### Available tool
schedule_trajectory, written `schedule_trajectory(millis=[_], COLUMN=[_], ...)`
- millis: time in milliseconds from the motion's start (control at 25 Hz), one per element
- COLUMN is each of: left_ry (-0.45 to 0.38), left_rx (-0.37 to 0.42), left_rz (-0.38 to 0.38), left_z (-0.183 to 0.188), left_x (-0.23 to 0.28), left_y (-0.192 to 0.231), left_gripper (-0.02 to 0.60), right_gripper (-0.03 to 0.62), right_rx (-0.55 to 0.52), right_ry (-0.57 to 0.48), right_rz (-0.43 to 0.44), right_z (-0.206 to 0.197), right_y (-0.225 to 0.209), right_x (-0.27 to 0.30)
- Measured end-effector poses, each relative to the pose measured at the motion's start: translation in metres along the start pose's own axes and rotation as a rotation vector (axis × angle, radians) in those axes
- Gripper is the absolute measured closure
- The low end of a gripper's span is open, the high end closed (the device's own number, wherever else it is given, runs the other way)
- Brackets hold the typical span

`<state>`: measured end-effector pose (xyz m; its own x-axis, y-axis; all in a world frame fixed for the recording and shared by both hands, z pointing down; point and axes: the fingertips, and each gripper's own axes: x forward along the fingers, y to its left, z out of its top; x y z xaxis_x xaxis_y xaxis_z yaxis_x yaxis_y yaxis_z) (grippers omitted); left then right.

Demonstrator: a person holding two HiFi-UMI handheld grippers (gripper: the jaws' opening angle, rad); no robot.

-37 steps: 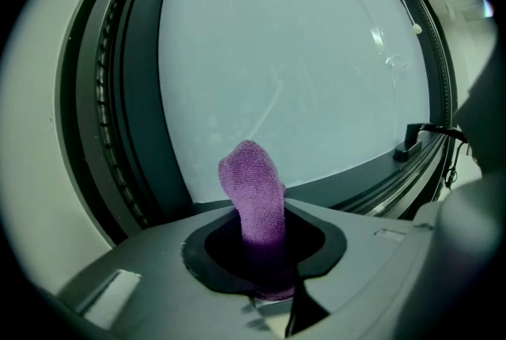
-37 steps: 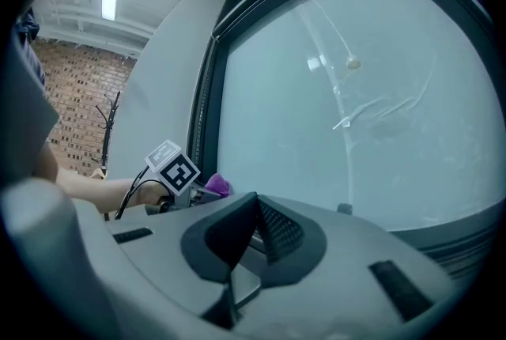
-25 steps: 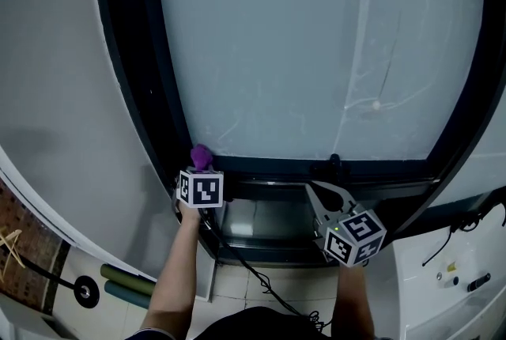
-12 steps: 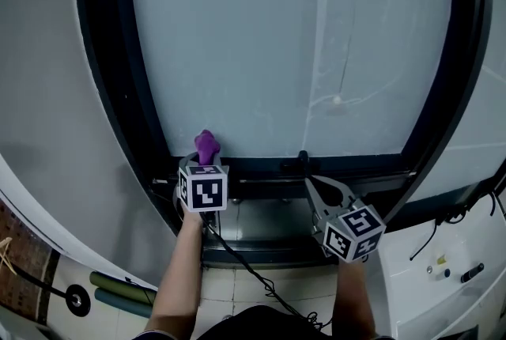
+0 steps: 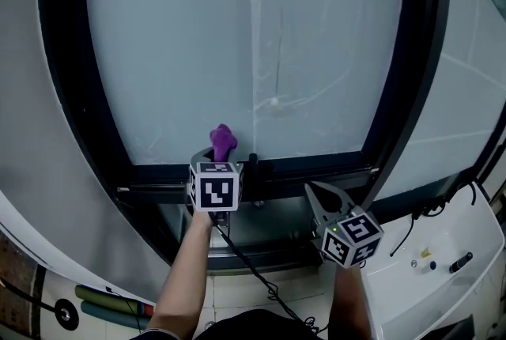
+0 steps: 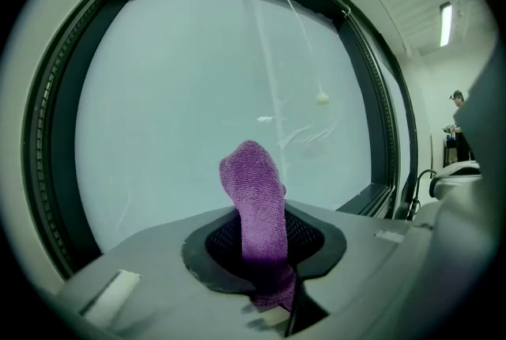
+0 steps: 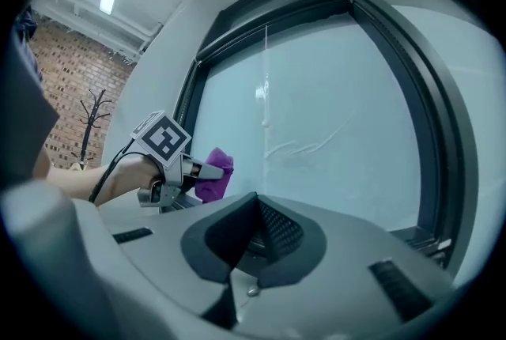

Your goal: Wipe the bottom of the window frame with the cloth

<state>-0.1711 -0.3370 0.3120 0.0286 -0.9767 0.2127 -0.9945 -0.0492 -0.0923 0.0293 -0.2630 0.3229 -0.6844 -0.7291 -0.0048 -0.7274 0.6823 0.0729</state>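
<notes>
The large window's dark, thick frame (image 5: pixel 75 105) takes up most of the head view, around a pale, cloudy pane (image 5: pixel 182 46). The frame's bottom rail (image 5: pixel 316 169) runs left to right, so its long axis lies crosswise to both arms.

The left hand-held gripper (image 5: pixel 222 156) is at that rail, left of its middle. Most of the unwiped length, as I judge it, stretches to that gripper's right. Its jaws are clamped on a purple, nubbly terry cloth (image 5: pixel 224 140), whose free end stands up in a stubby roll against the pane. Its own view shows the cloth (image 6: pixel 254 200) pinched low between the pads of the left hand-held gripper (image 6: pixel 267 255).

The right hand-held gripper (image 5: pixel 311 189) hangs lower and nearer the person, off to the right. Its jaws are closed to a point with nothing between them (its own view shows only the bare pads). So the left one is plainly the nearer to the work.

A small dark knob (image 5: pixel 253 160) stands on the rail just beside the cloth, on the side a rightward stroke would go.

Whether the cloth actually touches the rail cannot be told. The marker cube covers the contact in the head view. In the left gripper view the gripper's grey body hides the rail below.
</notes>
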Motion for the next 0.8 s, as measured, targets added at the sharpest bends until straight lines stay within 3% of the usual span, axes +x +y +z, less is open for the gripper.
schedule_trajectory(millis=[480, 800], left_ry=[-0.021, -0.007], left_rx=[-0.02, -0.088], left_rz=[-0.092, -0.011], left_z=[0.028, 0.008], left_x=[0.019, 0.038], left_y=[-0.117, -0.139], left_gripper=[0.481, 0.48], right_gripper=[0.594, 0.594], right_rx=[0.018, 0.044], right_ry=[0.023, 0.053], right_rz=[-0.058, -0.051], right_z=[-0.012, -0.029], right_y=[-0.066, -0.083], right_x=[-0.066, -0.085])
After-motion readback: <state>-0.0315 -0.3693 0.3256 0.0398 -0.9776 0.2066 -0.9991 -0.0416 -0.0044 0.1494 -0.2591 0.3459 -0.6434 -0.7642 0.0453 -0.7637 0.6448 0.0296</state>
